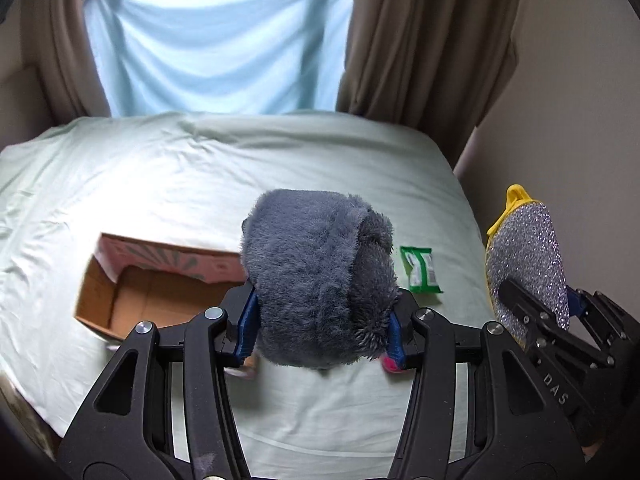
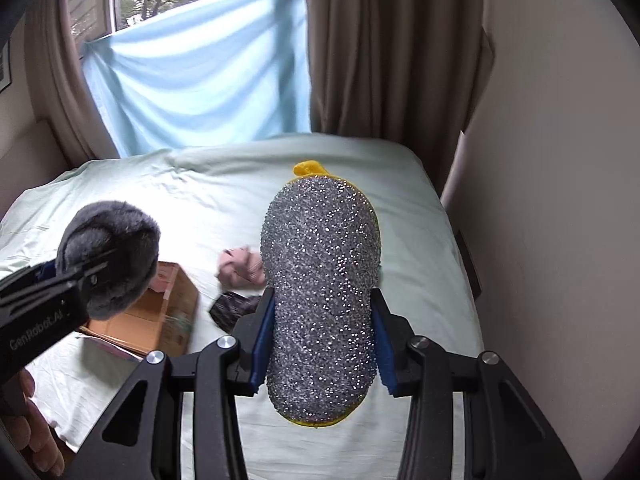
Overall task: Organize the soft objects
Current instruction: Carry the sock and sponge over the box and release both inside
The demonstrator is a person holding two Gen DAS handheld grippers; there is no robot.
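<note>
My left gripper (image 1: 322, 320) is shut on a grey furry plush (image 1: 316, 276) and holds it above the bed, just right of an open cardboard box (image 1: 140, 296). The plush (image 2: 108, 256) and box (image 2: 160, 312) also show at the left of the right wrist view. My right gripper (image 2: 320, 340) is shut on a silver glittery sponge with yellow edging (image 2: 320, 292), held upright above the bed; it shows at the right edge of the left wrist view (image 1: 528, 268). A pink soft item (image 2: 242, 266) and a dark item (image 2: 234, 308) lie on the sheet beside the box.
A pale green bed sheet (image 1: 200, 184) covers the bed. A green packet (image 1: 420, 270) lies right of the plush. Brown curtains (image 2: 384, 48) and a blue cloth (image 2: 200, 72) hang behind. A wall (image 2: 560, 160) runs along the bed's right side.
</note>
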